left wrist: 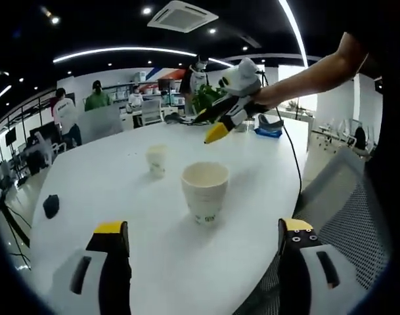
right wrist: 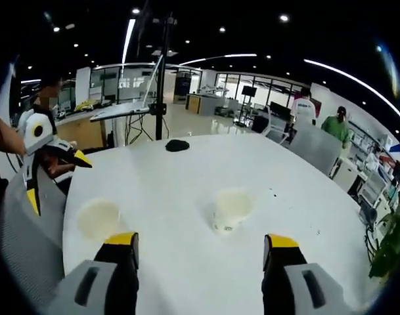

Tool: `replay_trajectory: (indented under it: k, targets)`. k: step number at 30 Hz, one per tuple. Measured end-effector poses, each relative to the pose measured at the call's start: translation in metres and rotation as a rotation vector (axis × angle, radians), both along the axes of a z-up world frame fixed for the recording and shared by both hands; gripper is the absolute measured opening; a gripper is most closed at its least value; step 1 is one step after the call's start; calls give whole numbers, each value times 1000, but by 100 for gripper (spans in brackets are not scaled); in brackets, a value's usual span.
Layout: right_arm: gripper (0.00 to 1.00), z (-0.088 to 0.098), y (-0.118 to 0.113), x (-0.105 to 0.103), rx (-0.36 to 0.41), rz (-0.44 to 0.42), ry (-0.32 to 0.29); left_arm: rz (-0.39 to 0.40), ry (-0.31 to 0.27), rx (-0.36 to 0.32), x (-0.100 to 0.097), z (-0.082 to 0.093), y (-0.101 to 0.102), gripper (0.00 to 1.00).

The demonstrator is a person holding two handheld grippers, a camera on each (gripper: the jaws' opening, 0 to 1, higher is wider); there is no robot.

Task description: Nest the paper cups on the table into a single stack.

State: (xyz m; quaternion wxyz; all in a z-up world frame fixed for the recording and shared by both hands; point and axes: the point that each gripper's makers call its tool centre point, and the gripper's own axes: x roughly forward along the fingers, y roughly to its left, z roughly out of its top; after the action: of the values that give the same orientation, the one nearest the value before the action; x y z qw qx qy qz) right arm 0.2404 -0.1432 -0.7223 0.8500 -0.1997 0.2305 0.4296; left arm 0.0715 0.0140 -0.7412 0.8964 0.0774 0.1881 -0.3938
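Two white paper cups stand upright and apart on a round white table (left wrist: 121, 177). In the left gripper view the nearer cup (left wrist: 205, 190), with a green print, stands just ahead of my left gripper (left wrist: 203, 239), whose jaws are wide apart and hold nothing. The smaller-looking cup (left wrist: 157, 159) stands farther back. My right gripper (left wrist: 221, 121) hovers over the far side, held by a person's arm. In the right gripper view, my right gripper (right wrist: 200, 248) is open above the table edge, with one cup (right wrist: 231, 210) ahead and the other cup (right wrist: 98, 218) to the left, close to the left gripper (right wrist: 52, 164).
A small black object (left wrist: 50, 205) (right wrist: 177, 145) lies on the table away from the cups. A grey mesh chair (left wrist: 347, 210) (right wrist: 19, 230) stands at the table edge. A tripod (right wrist: 161, 79), desks and several people are in the office behind.
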Motion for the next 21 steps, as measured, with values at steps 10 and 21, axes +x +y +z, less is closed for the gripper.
replay_trajectory:
  k: [10,21]
  targets:
    - [66,2,14,30,15,48,-61,16,-10,-44,0,4,-1,93]
    - [54,-17,33,53,-29,77,-36,15,-26,-71,-2,11,-5,95]
